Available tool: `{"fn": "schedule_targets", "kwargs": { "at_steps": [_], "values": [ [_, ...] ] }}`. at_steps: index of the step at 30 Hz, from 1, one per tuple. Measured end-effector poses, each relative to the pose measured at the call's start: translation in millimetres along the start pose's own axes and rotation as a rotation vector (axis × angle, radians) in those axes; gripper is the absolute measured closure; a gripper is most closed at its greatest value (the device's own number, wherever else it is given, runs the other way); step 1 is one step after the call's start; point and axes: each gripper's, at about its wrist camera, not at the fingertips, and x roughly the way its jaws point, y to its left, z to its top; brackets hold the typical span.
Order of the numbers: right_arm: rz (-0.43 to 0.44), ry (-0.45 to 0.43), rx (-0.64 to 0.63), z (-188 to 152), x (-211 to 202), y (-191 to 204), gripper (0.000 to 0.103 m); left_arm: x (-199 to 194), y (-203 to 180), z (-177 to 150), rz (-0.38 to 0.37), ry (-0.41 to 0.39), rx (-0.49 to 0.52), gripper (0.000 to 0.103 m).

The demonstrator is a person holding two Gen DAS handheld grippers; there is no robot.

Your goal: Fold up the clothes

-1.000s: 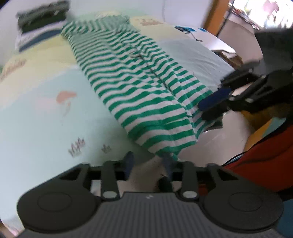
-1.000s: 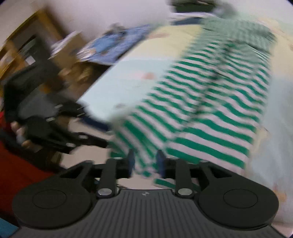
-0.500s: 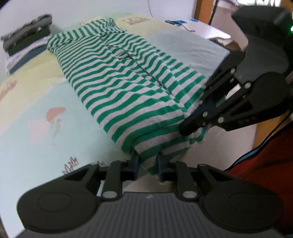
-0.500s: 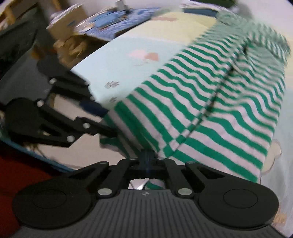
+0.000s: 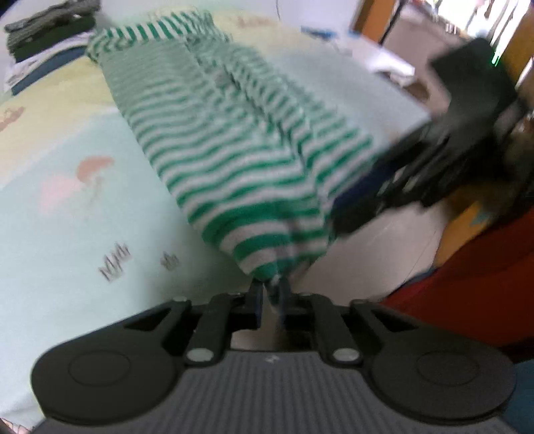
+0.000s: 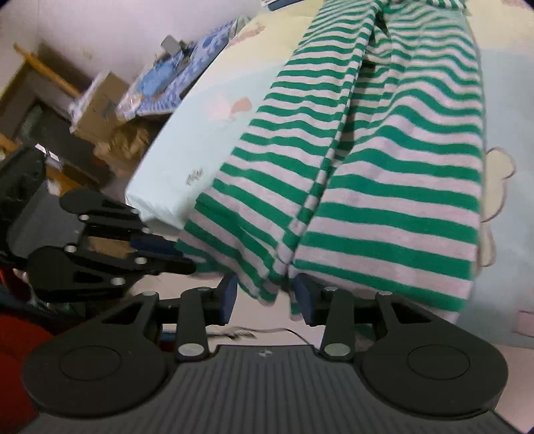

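A green-and-white striped garment [image 5: 233,160] lies lengthwise on the bed, folded along its middle, with its near hem hanging over the bed's edge. My left gripper [image 5: 270,297] is shut on the hem's left corner; in the right wrist view it [image 6: 180,258] shows at the left, pinching the cloth's edge. My right gripper [image 6: 266,300] stands open with the garment's [image 6: 383,167] centre fold hanging between its fingers. In the blurred left wrist view the right gripper [image 5: 353,207] sits against the hem's right side.
The bed sheet [image 5: 66,217] is pale blue and yellow with cartoon prints. A stack of folded clothes [image 5: 46,26] sits at the far left corner. Beside the bed are a cardboard box [image 6: 103,100] and a blue patterned item [image 6: 180,76]. A person's red clothing [image 5: 477,277] is close on the right.
My left gripper went from open to shut on the hem. My right gripper was shut on the hem half a second ago and now stands open. The hem has bunched toward the left gripper.
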Motion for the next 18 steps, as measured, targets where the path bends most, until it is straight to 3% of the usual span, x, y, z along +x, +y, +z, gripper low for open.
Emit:
{"fn": "schedule_targets", "kwargs": {
  "at_steps": [2,3,4,5,10,13,16,18],
  "values": [
    [-0.002,0.013,0.017,-1.0,2.1,-2.4,0.066,-8.4,4.9,5.0,0.002,-0.014,-0.009,0.072],
    [-0.003,0.019,0.025,-1.6,3.1,-3.6,0.072,-11.8,7.1,7.2,0.012,-0.019,-0.007,0.072],
    [-0.004,0.026,0.033,-2.1,4.2,-4.8,0.092,-14.4,9.4,9.0,0.023,-0.016,0.004,0.072],
    [-0.005,0.032,0.042,-2.6,5.2,-6.0,0.099,-15.9,12.0,11.1,0.032,-0.02,0.004,0.072],
    [-0.011,0.064,0.042,-5.9,7.2,-4.0,0.099,-9.3,24.2,29.4,0.032,-0.056,-0.044,0.07],
    [-0.003,0.117,0.013,-1.6,1.0,-0.4,0.089,16.4,19.3,40.8,0.032,-0.051,-0.027,0.07],
    [-0.008,0.016,-0.048,16.7,-38.0,-3.8,0.083,31.6,18.0,37.6,0.037,-0.023,-0.004,0.069],
    [-0.06,-0.092,-0.025,37.0,-58.2,-11.8,0.072,30.5,18.3,37.0,0.016,-0.013,0.003,0.057]
  ]
}}
